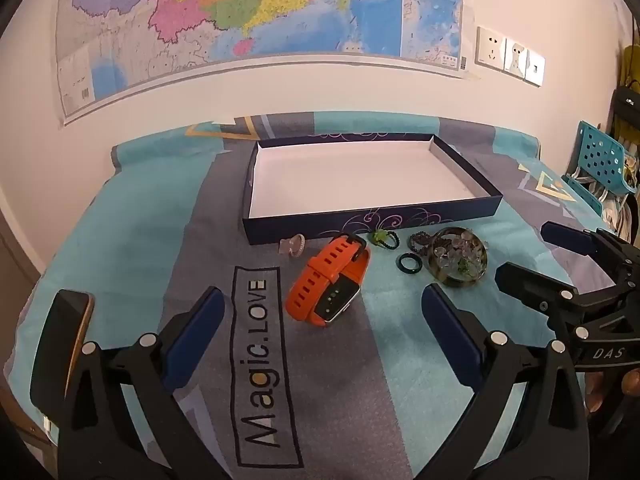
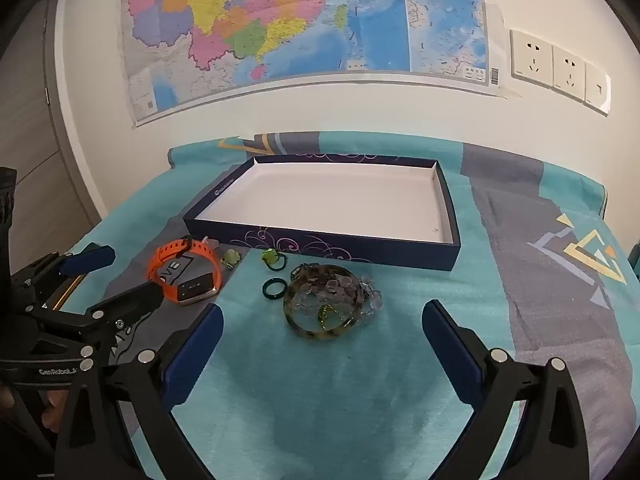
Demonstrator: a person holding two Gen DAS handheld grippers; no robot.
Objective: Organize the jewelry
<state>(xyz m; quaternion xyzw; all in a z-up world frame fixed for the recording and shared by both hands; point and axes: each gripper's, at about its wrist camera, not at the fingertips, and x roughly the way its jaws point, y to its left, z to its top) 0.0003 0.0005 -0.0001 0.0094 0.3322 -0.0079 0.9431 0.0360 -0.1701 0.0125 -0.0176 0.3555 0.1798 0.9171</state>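
Note:
An orange-strapped watch [image 1: 328, 280] lies on the cloth just ahead of my open, empty left gripper [image 1: 320, 304]; it also shows in the right wrist view [image 2: 188, 276]. A tortoiseshell bangle [image 2: 324, 306] with clear beads inside lies ahead of my open, empty right gripper [image 2: 322, 316]; it also shows in the left wrist view [image 1: 458, 262]. A dark green ring [image 2: 273, 288], a green-stone ring [image 2: 273, 260] and a small pale piece [image 2: 231, 258] lie beside it. An open navy box [image 2: 320, 242] with a white inside stands behind them.
A phone [image 1: 60, 344] lies at the table's left edge. A teal and grey cloth [image 2: 320, 380] covers the table. A wall with a map and sockets [image 2: 560, 66] stands behind. A blue chair [image 1: 600, 160] is at the right.

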